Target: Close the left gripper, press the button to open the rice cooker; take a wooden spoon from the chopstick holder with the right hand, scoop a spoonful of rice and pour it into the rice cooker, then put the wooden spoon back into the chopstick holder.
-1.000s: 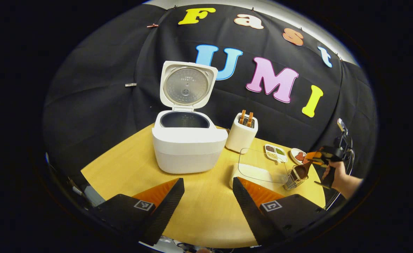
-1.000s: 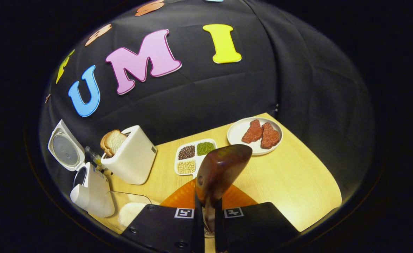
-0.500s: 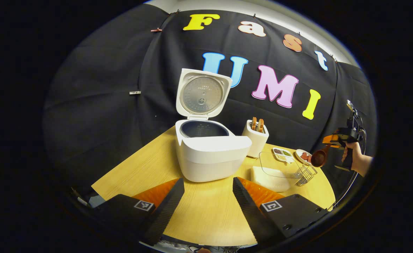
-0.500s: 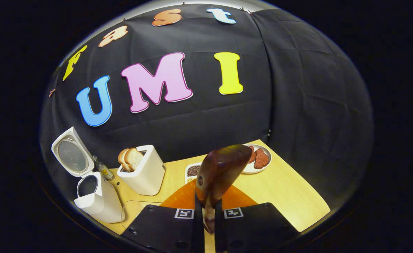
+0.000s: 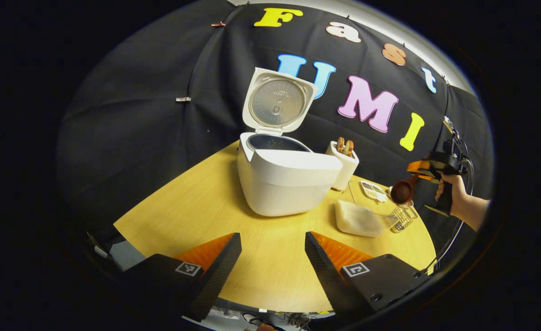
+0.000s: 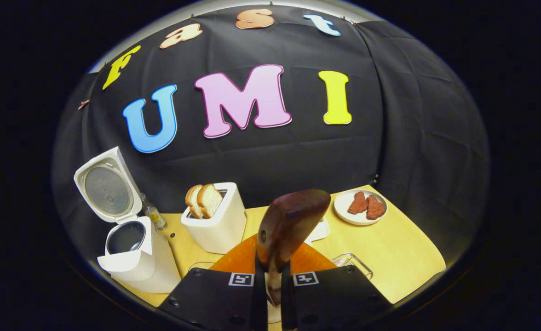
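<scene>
Here the rice cooker (image 5: 289, 179) stands on the yellow desk (image 5: 197, 207) with its lid (image 5: 277, 102) swung up and the dark inner pot exposed. It serves as the landmark for everything else.

The left tool (image 5: 273, 257) hangs low over the near edge of the desk, in front of the rice cooker and well apart from it; its two fingers are spread wide with nothing between them.

In the left gripper view, just to the right of the rice cooker and behind it, is a white toaster (image 5: 344, 163) with bread slices in its slots. Farther right of the cooker lie a clear container of white rice (image 5: 358, 218), a wire chopstick holder (image 5: 403, 217) and a divided dish of beans (image 5: 374, 191).

Beyond these, far to the right of the cooker, a hand (image 5: 452, 191) holds the right tool (image 5: 417, 172) in the air above the chopstick holder.

The right tool (image 6: 270, 280) is clamped on the handle of the wooden spoon (image 6: 286, 227), both fingers pressing it, the bowl of the spoon raised. In the right gripper view the rice cooker (image 6: 135, 250) sits far to the left of the spoon, with the toaster (image 6: 217, 220) between them, and a plate of meat (image 6: 360, 207) lies to the far right.
</scene>
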`<state>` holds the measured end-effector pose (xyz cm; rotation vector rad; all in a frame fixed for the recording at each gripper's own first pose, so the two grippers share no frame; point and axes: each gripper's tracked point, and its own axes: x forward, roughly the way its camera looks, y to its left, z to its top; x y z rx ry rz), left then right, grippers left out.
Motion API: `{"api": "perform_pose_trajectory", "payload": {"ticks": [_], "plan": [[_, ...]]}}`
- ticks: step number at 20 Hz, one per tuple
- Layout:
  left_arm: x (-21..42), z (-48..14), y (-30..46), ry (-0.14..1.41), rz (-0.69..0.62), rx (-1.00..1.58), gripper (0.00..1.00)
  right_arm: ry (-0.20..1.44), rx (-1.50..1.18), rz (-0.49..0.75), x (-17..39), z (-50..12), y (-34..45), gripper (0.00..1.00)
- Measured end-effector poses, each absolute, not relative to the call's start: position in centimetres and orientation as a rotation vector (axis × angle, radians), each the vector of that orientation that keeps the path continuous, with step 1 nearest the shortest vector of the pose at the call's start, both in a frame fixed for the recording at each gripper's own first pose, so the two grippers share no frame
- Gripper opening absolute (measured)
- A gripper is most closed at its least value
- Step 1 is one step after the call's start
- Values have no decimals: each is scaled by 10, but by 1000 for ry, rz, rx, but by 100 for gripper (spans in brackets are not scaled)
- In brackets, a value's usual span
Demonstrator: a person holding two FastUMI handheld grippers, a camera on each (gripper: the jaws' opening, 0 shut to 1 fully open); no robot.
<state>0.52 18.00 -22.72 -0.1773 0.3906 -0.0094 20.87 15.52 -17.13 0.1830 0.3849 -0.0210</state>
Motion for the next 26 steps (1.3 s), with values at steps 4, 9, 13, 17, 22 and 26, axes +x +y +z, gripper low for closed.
{"api": "perform_pose_trajectory", "payload": {"ticks": [4, 9, 13, 17, 22, 26], "plan": [[16, -237, 177, 409, -31, -174, 96, 404, 123, 14, 214, -212, 180, 16], [32, -239, 168, 400, -23, -224, 96, 400, 35, 16, 227, -247, 185, 16], [32, -245, 163, 417, -38, -188, 96, 393, 36, -2, 227, -262, 191, 16], [30, -246, 162, 424, -34, -169, 95, 448, 87, 33, 214, -275, 219, 16], [27, -233, 150, 409, -33, -198, 96, 513, 163, 103, 200, -278, 250, 16], [22, -227, 144, 400, -42, -180, 96, 603, 302, 112, 191, -282, 265, 16]]}}
